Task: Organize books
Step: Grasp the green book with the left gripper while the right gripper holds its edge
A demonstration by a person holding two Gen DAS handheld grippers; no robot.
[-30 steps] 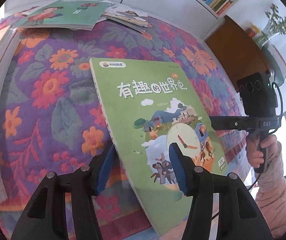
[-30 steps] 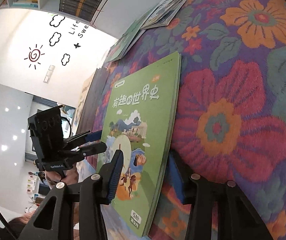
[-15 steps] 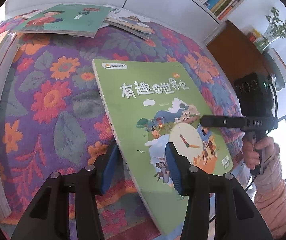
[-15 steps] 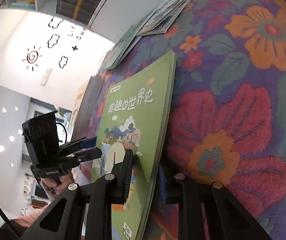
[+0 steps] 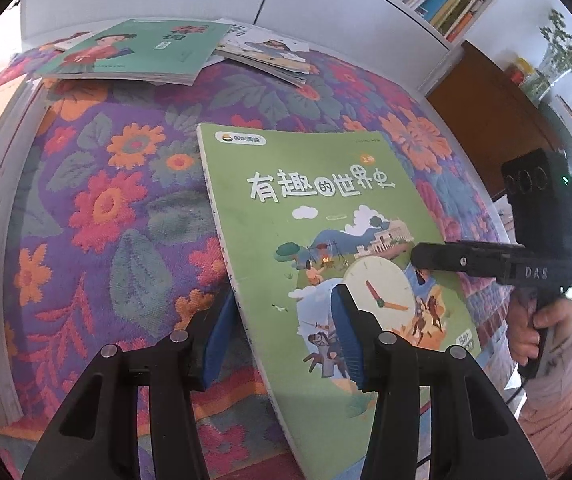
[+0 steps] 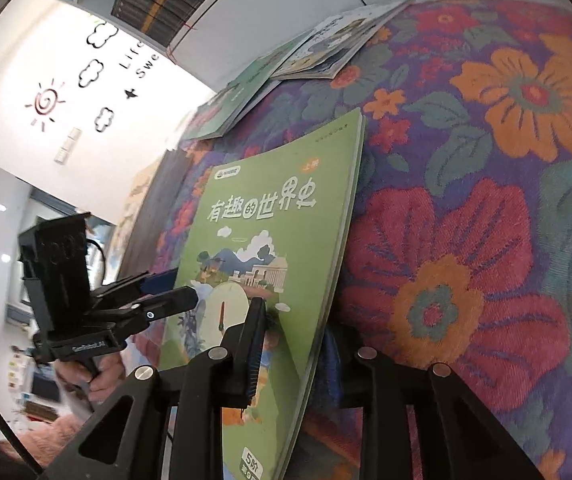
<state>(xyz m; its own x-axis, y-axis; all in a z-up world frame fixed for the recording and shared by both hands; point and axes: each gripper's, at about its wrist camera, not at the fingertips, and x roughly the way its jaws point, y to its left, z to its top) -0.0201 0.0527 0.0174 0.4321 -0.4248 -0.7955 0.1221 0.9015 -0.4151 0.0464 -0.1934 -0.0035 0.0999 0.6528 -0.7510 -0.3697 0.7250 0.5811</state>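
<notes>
Green book [image 5: 326, 248] [image 6: 270, 248]: thin softcover; the title 有趣的世界史 is printed in white across the cover, with a small orange tag 上册 above it and an oval publisher logo at the top corner, too small to be read. "5阶" is marked at the lower corner.
Position of book: one long edge is raised off the flowered cloth [image 5: 98, 216] of the bench, the cover tilted.
Left tongs [image 5: 282, 340]: the spine edge is straddled, one blue pad under the book and one on the cover; clenched on the book.
Right tongs [image 6: 290, 344]: the opposite, open edge is gripped near the lower corner; the jaws have just been opening slightly, the book between them.
Right tongs body: lettering "DAS" is seen.
Wall [image 6: 98, 80]: "Life" and "Swe…" are partly read beside sun and cloud decals.
Other books [image 5: 138, 52]: lying flat at the far edge.
</notes>
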